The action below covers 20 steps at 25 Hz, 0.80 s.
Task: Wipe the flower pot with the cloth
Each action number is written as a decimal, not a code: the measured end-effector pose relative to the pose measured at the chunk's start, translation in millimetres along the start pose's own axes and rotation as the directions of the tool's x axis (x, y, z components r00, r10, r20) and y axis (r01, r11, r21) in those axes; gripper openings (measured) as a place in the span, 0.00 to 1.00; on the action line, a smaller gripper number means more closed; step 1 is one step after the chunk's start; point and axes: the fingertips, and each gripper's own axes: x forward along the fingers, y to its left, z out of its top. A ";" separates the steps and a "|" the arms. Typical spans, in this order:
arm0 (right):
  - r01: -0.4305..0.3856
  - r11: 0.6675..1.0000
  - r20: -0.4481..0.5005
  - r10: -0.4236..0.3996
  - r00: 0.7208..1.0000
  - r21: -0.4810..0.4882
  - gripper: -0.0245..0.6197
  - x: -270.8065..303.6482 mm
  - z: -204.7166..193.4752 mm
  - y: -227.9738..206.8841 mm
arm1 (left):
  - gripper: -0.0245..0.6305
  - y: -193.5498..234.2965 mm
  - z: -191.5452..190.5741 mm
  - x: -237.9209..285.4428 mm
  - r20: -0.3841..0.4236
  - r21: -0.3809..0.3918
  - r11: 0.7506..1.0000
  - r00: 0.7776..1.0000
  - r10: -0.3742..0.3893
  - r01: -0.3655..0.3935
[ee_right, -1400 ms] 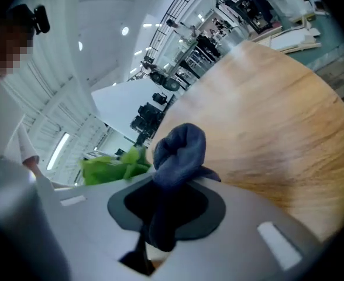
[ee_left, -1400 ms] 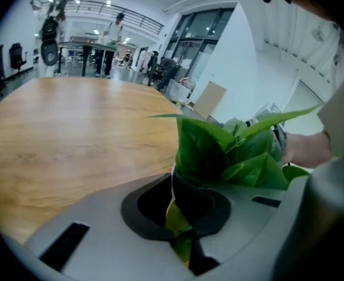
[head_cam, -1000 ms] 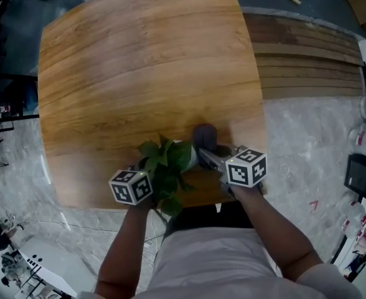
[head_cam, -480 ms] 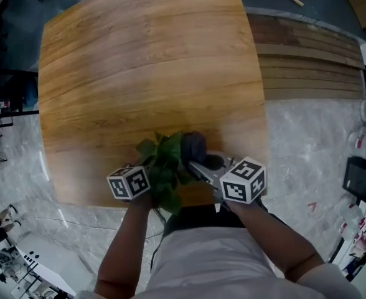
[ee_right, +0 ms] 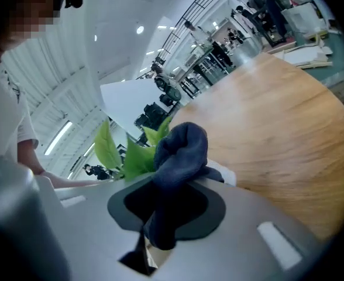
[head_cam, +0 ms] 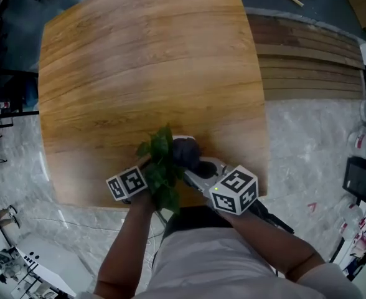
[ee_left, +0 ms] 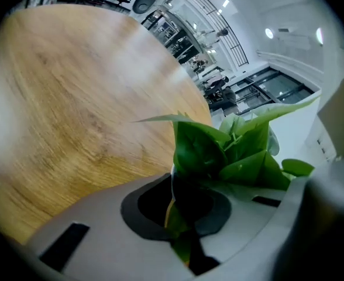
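Observation:
A small white flower pot (head_cam: 182, 139) with a green leafy plant (head_cam: 160, 166) is near the front edge of the wooden table (head_cam: 145, 61). My left gripper (head_cam: 150, 174) reaches in from the left among the leaves and is shut on the pot at its rim (ee_left: 173, 174); leaves (ee_left: 236, 151) fill that view. My right gripper (head_cam: 194, 167) is shut on a dark grey-blue cloth (head_cam: 184, 151), which lies bunched against the pot's right side. In the right gripper view the cloth (ee_right: 181, 151) sticks up between the jaws, with the pot (ee_right: 227, 176) just behind it.
The table's front edge (head_cam: 108, 205) runs just under both grippers, with pale marbled floor (head_cam: 307, 142) beyond it. Brown wooden slats (head_cam: 307, 61) lie to the right of the table. The person's arms and torso fill the bottom of the head view.
The right gripper has carried the cloth left and up, from beside the pot onto it. The left gripper has rolled, tilting the plant; the leaves now stand closer to the cloth.

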 end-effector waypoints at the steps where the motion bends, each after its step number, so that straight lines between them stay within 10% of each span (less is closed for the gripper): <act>1: -0.021 1.000 -0.002 0.021 1.000 -0.014 0.14 2.7 0.6 10.4 | 0.07 0.0 -1.7 0.7 -0.001 -0.030 1.000 1.000 -0.007 0.007; 8: 0.077 0.997 0.006 -0.077 0.997 0.033 0.14 -4.7 -13.3 -43.2 | 0.07 3.5 -4.5 3.3 0.008 -0.091 0.996 1.000 -0.014 0.015; 14: 0.206 0.968 -0.042 -0.202 0.978 0.140 0.14 -20.7 -40.2 -105.6 | 0.07 -7.2 9.3 0.3 0.017 0.103 0.994 1.000 0.023 -0.025; 20: 0.199 0.972 -0.015 -0.199 0.980 0.128 0.14 -35.0 -27.8 -93.6 | 0.07 -30.2 18.3 -1.1 -0.011 0.359 0.928 0.993 0.115 -0.103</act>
